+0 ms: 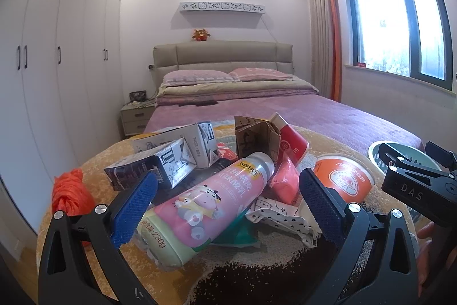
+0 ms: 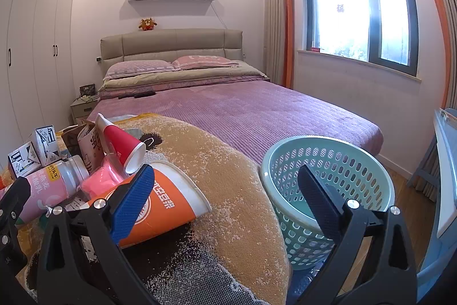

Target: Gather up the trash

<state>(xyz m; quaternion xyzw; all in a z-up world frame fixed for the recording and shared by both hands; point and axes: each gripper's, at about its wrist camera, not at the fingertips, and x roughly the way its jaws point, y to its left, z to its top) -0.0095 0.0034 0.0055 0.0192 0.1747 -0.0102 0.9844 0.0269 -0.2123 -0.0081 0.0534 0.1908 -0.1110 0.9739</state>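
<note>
A trash pile lies on a tan patterned blanket (image 2: pixel 234 190) at the bed's foot. My left gripper (image 1: pixel 228 207) is open, its blue pads either side of a pink yogurt bottle (image 1: pixel 205 207) without touching it. Around the bottle lie milk cartons (image 1: pixel 171 153), a brown cardboard piece (image 1: pixel 257 139), a red paper cup (image 1: pixel 291 145), a pink packet (image 1: pixel 282 182) and an orange paper cup (image 1: pixel 342 179). My right gripper (image 2: pixel 228 199) is open and empty; its left pad is in front of the orange cup (image 2: pixel 168 205). A mint laundry basket (image 2: pixel 328 162) stands empty to the right.
An orange plastic bag (image 1: pixel 71 193) lies at the blanket's left edge. The purple bed (image 2: pixel 242 110) stretches behind, with white wardrobes (image 1: pixel 57 47) on the left, a nightstand (image 1: pixel 137 116) beside them and a window (image 2: pixel 360 13) on the right. A white piece of furniture (image 2: pixel 445 167) stands at the far right.
</note>
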